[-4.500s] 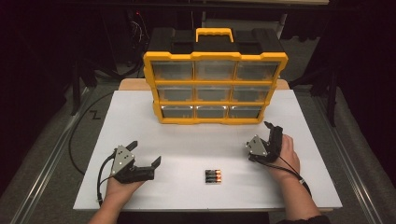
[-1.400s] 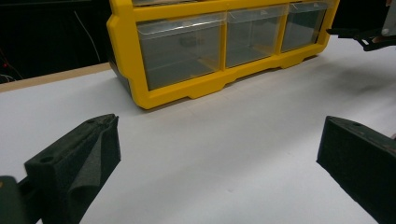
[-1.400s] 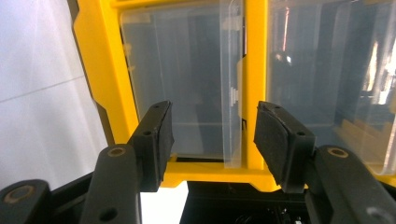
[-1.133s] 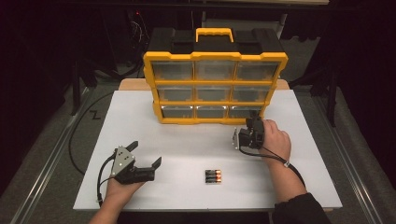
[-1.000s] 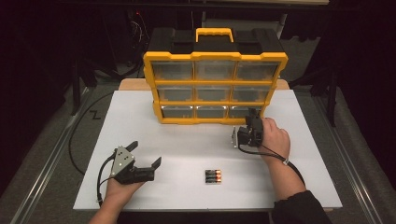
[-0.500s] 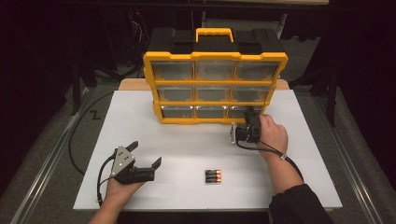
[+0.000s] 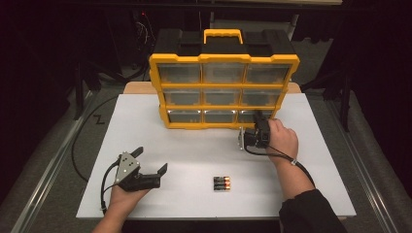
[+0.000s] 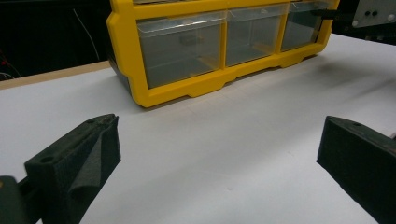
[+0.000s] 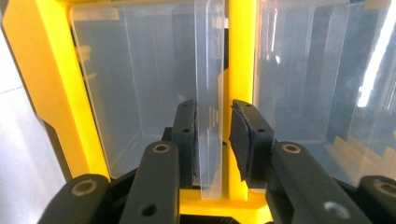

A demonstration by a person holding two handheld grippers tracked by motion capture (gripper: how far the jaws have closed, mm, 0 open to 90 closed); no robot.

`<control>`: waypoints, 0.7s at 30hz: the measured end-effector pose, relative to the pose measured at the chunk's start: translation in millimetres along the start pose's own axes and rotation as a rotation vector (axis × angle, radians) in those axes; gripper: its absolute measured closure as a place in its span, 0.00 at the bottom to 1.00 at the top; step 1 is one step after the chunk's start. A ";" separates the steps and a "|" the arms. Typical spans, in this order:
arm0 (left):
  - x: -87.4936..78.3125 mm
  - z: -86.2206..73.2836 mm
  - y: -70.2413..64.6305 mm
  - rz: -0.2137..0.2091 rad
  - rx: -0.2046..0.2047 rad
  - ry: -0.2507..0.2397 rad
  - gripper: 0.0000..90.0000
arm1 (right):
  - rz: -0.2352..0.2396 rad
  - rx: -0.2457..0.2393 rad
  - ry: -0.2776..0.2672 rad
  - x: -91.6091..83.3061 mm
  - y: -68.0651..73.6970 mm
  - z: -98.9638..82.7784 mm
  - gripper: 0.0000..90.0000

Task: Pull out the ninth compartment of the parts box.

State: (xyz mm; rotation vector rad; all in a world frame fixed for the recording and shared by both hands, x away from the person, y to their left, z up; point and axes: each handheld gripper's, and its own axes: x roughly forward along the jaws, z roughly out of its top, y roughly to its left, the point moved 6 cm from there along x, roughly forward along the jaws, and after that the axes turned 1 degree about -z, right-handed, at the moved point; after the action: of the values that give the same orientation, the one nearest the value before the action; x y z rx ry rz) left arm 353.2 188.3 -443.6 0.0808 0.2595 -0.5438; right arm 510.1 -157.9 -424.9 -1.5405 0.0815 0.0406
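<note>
A yellow and black drawer organiser [image 7: 223,90] stands at the back of the white table [image 7: 194,145], with three rows of clear drawers. My right gripper [image 7: 256,118] reaches into the front of the bottom right drawer [image 7: 245,116]. In the right gripper view, the drawer's clear pull tab [image 9: 210,70] stands between the two pads of my right gripper [image 9: 212,109]. The jaws have just been closing; one pad lies against the tab, and a thin gap shows at the other. My left gripper [image 7: 151,160] rests open near the front left, with nothing between its jaws [image 8: 219,149].
A small pack of batteries [image 7: 221,183] lies near the front centre of the table. The organiser's bottom left drawer [image 8: 182,49] faces the left gripper. Cables trail from both grippers, and a dark floor surrounds the table.
The right hand has moved from the table's right side forward to the organiser's bottom right drawer, and its jaws have narrowed around the pull tab. The left hand has stayed put.
</note>
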 end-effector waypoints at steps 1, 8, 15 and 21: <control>-0.2 0.3 -0.3 -0.001 0.002 -0.002 0.00 | -0.009 -0.009 -0.007 0.6 -1.0 0.6 0.83; 0.1 -0.2 -0.2 0.000 0.000 0.001 0.00 | -0.012 0.006 -0.005 2.0 1.8 2.1 0.85; 0.4 -0.4 -0.5 -0.001 0.001 0.002 0.00 | -0.028 -0.016 0.000 2.8 2.1 2.5 0.87; 0.2 -0.3 -1.0 -0.002 0.000 0.001 0.00 | -0.032 -0.016 0.008 2.9 2.5 3.1 0.87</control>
State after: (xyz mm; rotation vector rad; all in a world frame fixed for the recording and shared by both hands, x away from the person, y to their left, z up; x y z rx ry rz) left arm 352.7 187.4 -443.9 0.0811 0.2604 -0.5457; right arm 512.9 -154.8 -427.5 -1.5581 0.0634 0.0096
